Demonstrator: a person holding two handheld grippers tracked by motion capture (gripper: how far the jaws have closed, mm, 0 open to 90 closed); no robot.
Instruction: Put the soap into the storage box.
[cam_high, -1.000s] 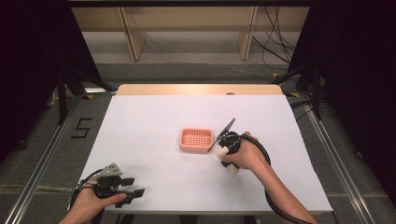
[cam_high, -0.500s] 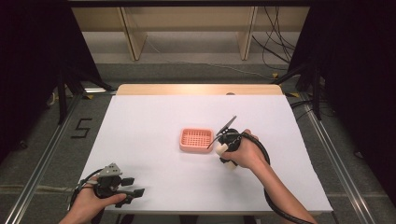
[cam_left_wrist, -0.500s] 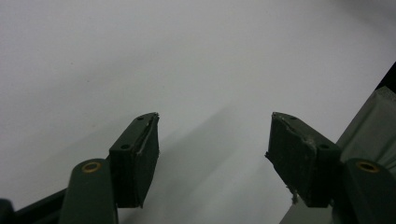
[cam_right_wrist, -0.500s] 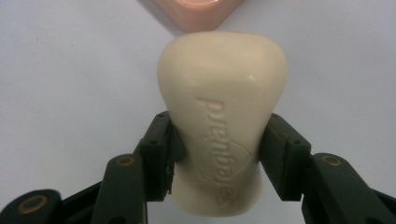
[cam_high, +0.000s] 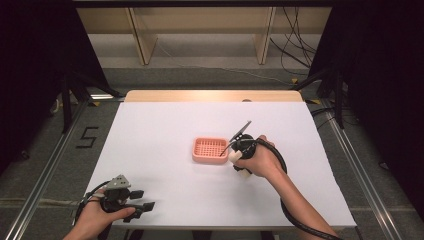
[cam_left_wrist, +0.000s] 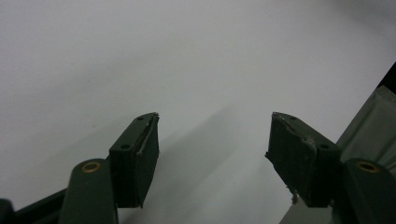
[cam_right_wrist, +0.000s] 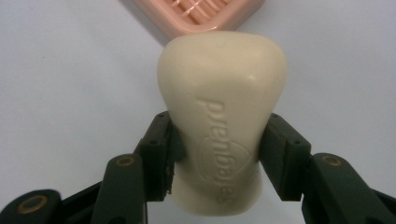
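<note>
A cream bar of soap (cam_right_wrist: 222, 116) with embossed lettering is clamped between the jaws of my right gripper (cam_right_wrist: 220, 125). In the high view that gripper (cam_high: 237, 156) hovers at the right edge of a pink slatted soap dish (cam_high: 210, 150), which sits at the middle of the white table (cam_high: 160, 125). The dish's near corner (cam_right_wrist: 210, 18) lies just beyond the soap in the right gripper view. My left gripper (cam_high: 145, 199) rests low at the table's near left corner, open, with nothing between its jaws (cam_left_wrist: 215, 121).
The table's near edge and grey floor (cam_left_wrist: 373, 126) appear beside the left gripper's right jaw. A wooden strip (cam_high: 210, 96) borders the table's far side. Metal rails (cam_high: 45, 170) run along the floor on both sides. A black cable (cam_high: 295, 220) trails from the right gripper.
My right gripper with the soap has shifted slightly left, closer to the pink dish. The left gripper has not moved.
</note>
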